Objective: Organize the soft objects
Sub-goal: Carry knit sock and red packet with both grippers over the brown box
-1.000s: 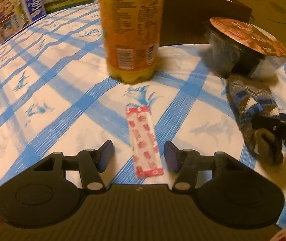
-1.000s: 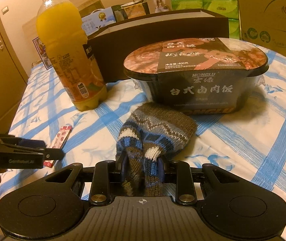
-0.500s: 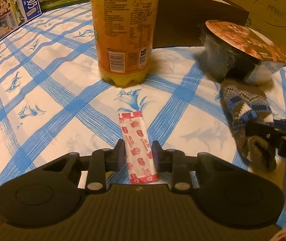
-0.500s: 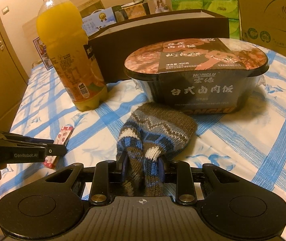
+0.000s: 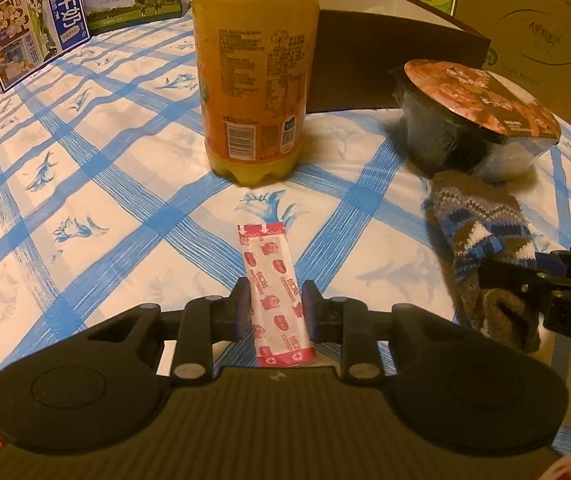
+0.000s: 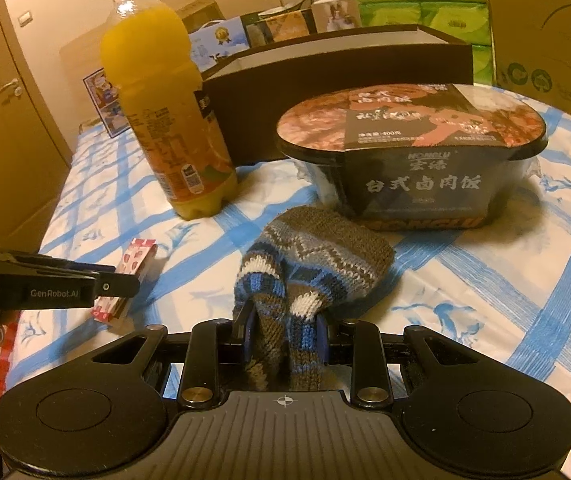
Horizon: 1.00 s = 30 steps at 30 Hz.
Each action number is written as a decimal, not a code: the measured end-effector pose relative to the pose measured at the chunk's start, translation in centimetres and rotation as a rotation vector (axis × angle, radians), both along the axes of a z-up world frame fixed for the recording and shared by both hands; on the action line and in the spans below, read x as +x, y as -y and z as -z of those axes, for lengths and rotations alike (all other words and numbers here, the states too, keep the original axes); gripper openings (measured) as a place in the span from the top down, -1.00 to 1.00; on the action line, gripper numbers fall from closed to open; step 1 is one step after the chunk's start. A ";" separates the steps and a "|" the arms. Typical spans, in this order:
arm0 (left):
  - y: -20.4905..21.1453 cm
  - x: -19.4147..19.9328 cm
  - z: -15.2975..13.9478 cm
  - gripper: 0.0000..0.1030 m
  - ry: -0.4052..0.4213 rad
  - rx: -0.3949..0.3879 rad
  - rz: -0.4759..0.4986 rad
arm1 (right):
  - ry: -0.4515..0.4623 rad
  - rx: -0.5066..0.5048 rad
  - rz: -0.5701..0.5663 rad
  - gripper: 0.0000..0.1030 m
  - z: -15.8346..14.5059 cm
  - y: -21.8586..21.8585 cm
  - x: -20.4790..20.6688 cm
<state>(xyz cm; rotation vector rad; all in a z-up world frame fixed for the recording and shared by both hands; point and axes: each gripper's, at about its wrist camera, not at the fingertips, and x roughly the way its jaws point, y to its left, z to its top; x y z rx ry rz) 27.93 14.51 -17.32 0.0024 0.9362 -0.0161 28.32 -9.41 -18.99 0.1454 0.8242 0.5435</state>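
**Both grips set, lift comes next**

Nearest in, the left hand-held gripper (image 5: 276,311) has its jaws drawn in against the long edges of a red-and-white sachet (image 5: 278,294), which lies flat on the blue-checked bed sheet (image 5: 85,208) with its far end reaching out ahead of the fingertips. Off to that gripper's right, the right hand-held gripper (image 6: 285,334) pinches the near end of a knitted sock (image 6: 309,264); the rest of the sock trails forward and rests on the sheet.

Further ahead of the left gripper stands an orange juice bottle (image 5: 255,68). Ahead of the right gripper, just beyond the sock's toe, sits a sealed meal bowl (image 6: 413,160). Behind both is a dark open box (image 6: 337,80).

The step in hand looks like the grasp, one soft item per hand. The next move probably calls for raising both clear of the sheet and carrying them past bottle and bowl, likely toward the box. The thin sachet could slip or buckle
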 end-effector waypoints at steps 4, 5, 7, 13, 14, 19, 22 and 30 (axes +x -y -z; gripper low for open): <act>0.1 -0.4 -0.5 0.52 0.009 0.002 0.006 | 0.010 0.002 -0.005 0.43 -0.5 0.0 -0.4; 0.1 -0.5 -0.7 0.52 0.011 0.002 0.007 | 0.012 0.003 -0.007 0.43 -0.7 0.1 -0.5; 0.2 -0.6 -1.0 0.52 0.017 0.002 0.009 | 0.019 0.005 -0.010 0.42 -1.1 0.1 -0.7; 0.8 -1.2 -2.2 0.52 0.039 0.002 0.018 | 0.042 0.011 -0.017 0.43 -2.3 0.5 -1.6; 0.9 -1.3 -2.4 0.52 0.043 0.001 0.020 | 0.046 0.012 -0.018 0.43 -2.5 0.6 -1.7; 1.7 -1.7 -3.7 0.52 0.068 0.000 0.033 | 0.068 0.020 -0.025 0.43 -3.6 1.2 -2.5; 2.3 -2.0 -4.5 0.52 0.085 0.000 0.043 | 0.088 0.022 -0.029 0.43 -4.4 1.6 -3.1; 4.4 -2.7 -6.8 0.52 0.131 0.008 0.078 | 0.139 0.037 -0.022 0.43 -6.6 3.3 -4.0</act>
